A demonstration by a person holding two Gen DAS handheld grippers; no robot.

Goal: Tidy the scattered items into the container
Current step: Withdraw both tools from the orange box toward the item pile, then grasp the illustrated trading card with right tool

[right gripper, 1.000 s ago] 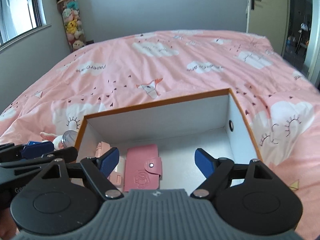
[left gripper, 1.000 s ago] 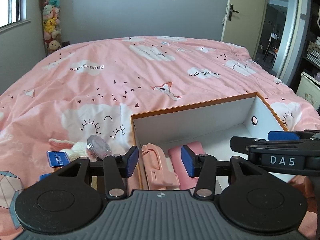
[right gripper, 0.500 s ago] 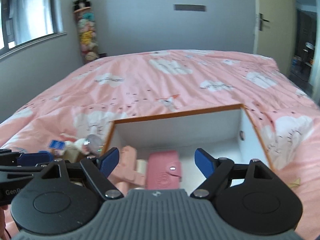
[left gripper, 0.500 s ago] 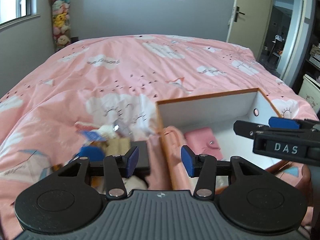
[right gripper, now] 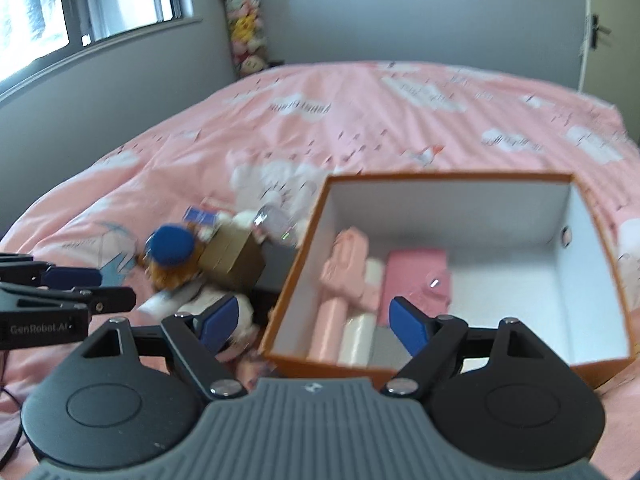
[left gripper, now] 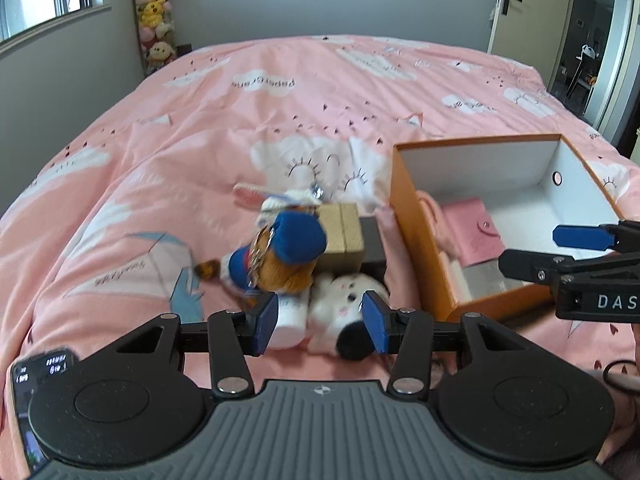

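Lying in a blurred heap on the pink cloud-print bedspread (left gripper: 208,128), the scattered things are hard for us to separate: a brown plush toy in a blue cap (left gripper: 286,258), a tan cardboard box (left gripper: 342,236), a white-and-black plush (left gripper: 346,306) partly hidden behind our fingertips. The left gripper (left gripper: 319,322) hangs over that plush, jaws apart, empty. The orange, white-lined open box (right gripper: 452,178) sits right of the heap, its long side running away from us, under the right gripper (right gripper: 310,322), whose wide jaws have just been closing slightly, empty.
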